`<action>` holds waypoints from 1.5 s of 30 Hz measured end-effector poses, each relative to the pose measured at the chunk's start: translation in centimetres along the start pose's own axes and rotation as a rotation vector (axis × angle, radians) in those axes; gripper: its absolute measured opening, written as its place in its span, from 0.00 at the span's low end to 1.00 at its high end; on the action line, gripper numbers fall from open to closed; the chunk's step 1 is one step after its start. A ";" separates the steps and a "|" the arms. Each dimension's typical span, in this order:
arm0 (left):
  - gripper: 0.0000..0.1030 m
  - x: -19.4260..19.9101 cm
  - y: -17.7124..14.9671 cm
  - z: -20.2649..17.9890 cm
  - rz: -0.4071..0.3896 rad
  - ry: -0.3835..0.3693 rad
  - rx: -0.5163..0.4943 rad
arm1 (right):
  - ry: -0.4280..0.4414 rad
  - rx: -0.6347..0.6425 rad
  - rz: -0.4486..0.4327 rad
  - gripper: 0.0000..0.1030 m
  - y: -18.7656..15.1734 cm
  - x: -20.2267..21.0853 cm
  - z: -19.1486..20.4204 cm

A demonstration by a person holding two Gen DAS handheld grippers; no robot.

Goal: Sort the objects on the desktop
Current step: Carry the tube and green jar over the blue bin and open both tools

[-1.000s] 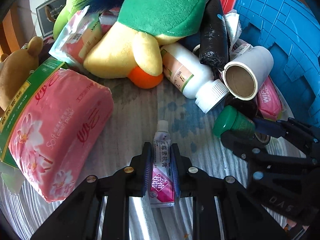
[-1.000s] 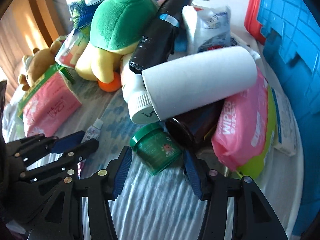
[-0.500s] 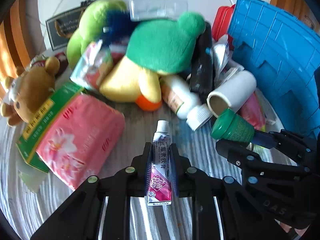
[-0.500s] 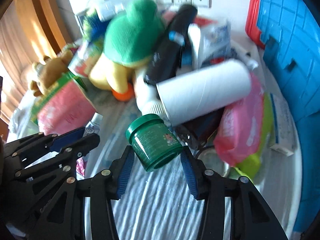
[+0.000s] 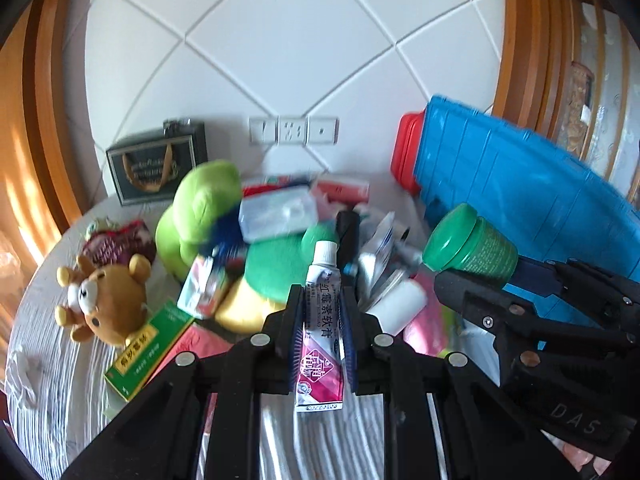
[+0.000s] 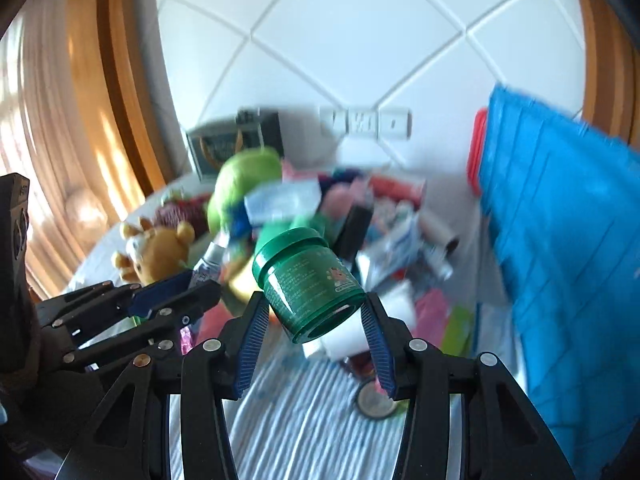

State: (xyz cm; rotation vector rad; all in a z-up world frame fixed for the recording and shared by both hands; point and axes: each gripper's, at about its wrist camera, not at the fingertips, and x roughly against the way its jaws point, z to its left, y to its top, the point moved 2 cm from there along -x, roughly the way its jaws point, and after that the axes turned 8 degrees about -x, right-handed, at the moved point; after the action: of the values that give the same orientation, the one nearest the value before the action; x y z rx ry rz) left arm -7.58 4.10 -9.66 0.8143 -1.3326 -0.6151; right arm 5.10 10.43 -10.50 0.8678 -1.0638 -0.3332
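My left gripper (image 5: 321, 300) is shut on a small white and pink ointment tube (image 5: 322, 328), held upright with its white cap pointing away, well above the table. My right gripper (image 6: 314, 304) is shut on a green jar (image 6: 310, 284) with a green lid, tilted with the lid up and away. In the left wrist view the green jar (image 5: 470, 246) and the right gripper's black fingers (image 5: 520, 312) show at the right. The left gripper's fingers (image 6: 160, 300) appear at the left of the right wrist view.
Below lies a heap: a green and yellow plush (image 5: 272, 264), a brown bear (image 5: 106, 300), a green box (image 5: 146, 348), a white roll (image 5: 398, 306), pink wipes (image 6: 432, 312). A blue crate (image 5: 520, 192) stands at the right, a dark framed box (image 5: 156, 166) against the tiled wall.
Both grippers rose from the table with the tube and the jar. The heap now sits lower and farther in view, and the wall and sockets have come into sight.
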 end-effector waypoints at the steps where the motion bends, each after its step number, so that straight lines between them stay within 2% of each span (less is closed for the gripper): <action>1: 0.17 0.7 0.7 -0.3 -0.021 -0.007 -0.003 | -0.008 0.004 -0.028 0.46 0.7 1.2 -0.1; 7: 0.17 4.1 5.5 -4.6 -0.141 -0.035 -0.052 | -0.061 0.021 -0.170 0.46 3.9 8.1 -1.7; 13: 0.17 6.3 10.4 -12.0 -0.220 -0.068 -0.099 | -0.126 -0.002 -0.290 0.46 6.9 15.3 -7.2; 20: 0.17 7.1 17.7 -23.4 -0.236 -0.088 -0.114 | -0.208 0.009 -0.371 0.46 10.0 22.6 -17.0; 24: 0.17 5.2 22.2 -29.3 -0.181 -0.157 -0.077 | -0.260 0.038 -0.364 0.46 12.5 24.9 -23.7; 27: 0.17 1.2 24.3 -33.4 -0.068 -0.182 -0.076 | -0.302 0.052 -0.308 0.46 14.3 24.6 -29.0; 30: 0.17 -4.6 24.6 -37.1 0.110 -0.189 -0.093 | -0.337 0.040 -0.189 0.46 15.8 21.7 -34.2; 34: 0.17 -11.9 22.6 -40.5 0.357 -0.163 -0.123 | -0.344 -0.005 0.078 0.46 15.1 14.7 -40.8; 37: 0.17 -15.6 20.6 -42.1 0.485 -0.186 -0.133 | -0.327 -0.040 0.282 0.46 12.7 9.5 -44.3; 40: 0.17 -17.8 19.1 -43.3 0.557 -0.223 -0.147 | -0.331 -0.056 0.425 0.46 10.0 5.9 -46.9; 42: 0.17 -18.8 18.5 -44.1 0.604 -0.250 -0.164 | -0.317 -0.080 0.484 0.46 8.6 4.7 -47.7; 45: 0.17 -18.8 17.3 -44.2 0.601 -0.240 -0.218 | -0.300 -0.081 0.555 0.46 7.4 3.7 -48.4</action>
State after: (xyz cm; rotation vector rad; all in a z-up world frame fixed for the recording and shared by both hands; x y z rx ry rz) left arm 32.06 36.20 -8.72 0.1399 -1.6002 -0.3722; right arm 47.61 34.89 -12.50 0.4275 -1.5077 -0.0353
